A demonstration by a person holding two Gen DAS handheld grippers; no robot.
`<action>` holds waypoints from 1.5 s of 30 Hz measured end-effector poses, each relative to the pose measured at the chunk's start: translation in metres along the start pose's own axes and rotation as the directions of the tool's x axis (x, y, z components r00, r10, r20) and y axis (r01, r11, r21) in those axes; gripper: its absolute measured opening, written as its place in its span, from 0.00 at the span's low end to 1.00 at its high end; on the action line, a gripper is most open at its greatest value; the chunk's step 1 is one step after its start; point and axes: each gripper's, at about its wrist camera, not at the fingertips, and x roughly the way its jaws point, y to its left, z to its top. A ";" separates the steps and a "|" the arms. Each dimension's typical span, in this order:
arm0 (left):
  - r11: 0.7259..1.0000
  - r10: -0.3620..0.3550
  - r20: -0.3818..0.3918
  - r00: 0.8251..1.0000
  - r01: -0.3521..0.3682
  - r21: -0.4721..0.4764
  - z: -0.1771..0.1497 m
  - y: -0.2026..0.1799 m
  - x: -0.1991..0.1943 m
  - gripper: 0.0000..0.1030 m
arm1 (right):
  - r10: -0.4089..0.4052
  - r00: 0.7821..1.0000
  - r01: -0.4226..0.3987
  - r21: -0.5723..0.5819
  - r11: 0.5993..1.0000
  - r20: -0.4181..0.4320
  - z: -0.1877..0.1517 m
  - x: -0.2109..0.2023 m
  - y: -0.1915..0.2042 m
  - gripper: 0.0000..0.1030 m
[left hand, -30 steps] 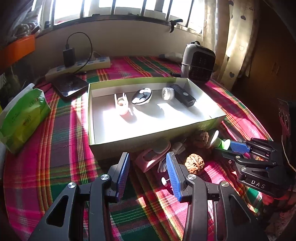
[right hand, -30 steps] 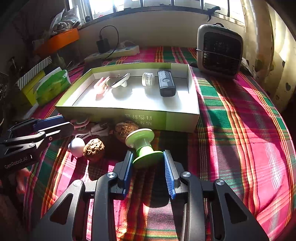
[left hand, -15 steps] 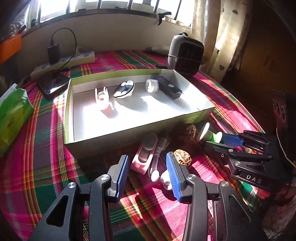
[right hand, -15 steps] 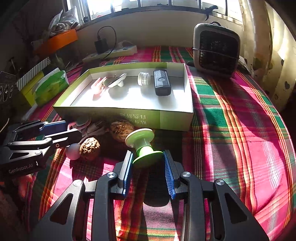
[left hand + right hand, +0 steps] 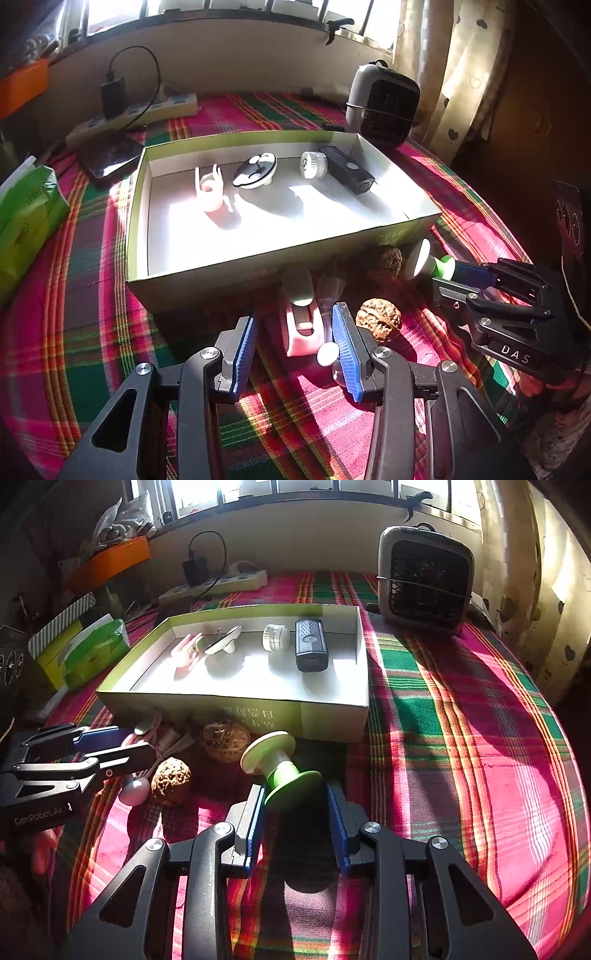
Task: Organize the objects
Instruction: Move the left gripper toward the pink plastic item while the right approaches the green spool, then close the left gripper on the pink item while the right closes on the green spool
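Between your right gripper's (image 5: pixel 295 825) jaws sits the green spool (image 5: pixel 280 764), pinched by its lower flange and tilted toward the box (image 5: pixel 332 709); over the last second it has stayed clamped there, barely shifting. Your left gripper (image 5: pixel 295 354) has slid forward and to the right, so its spread jaws now bracket the pink holder (image 5: pixel 303 325) and the white earphones (image 5: pixel 327 354) lying just in front of the box wall. Beside them rest two walnuts (image 5: pixel 380 321), well clear of either grasp. Inside the box the pink hand stand (image 5: pixel 208 190), the round disc (image 5: pixel 256 171), the white roll (image 5: pixel 314 165) and the black remote (image 5: pixel 349 170) lie in a row. That suggests you carry the spool in next, then close on the holder.
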 end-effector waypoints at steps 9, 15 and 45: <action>0.999 -0.016 0.010 1.000 0.016 -0.049 -0.001 0.009 -0.002 0.38 | 0.026 1.000 -0.026 -0.070 0.997 -0.003 0.002 0.003 0.007 0.49; 0.998 -0.007 0.012 1.000 0.008 -0.065 0.000 0.012 -0.003 0.38 | 0.024 1.000 -0.024 -0.056 0.998 -0.002 0.004 0.005 0.004 0.50; 0.990 0.140 0.007 0.990 -0.140 0.004 0.005 0.002 0.004 0.23 | -0.030 1.000 0.030 -0.071 0.997 -0.001 0.008 0.007 0.001 0.38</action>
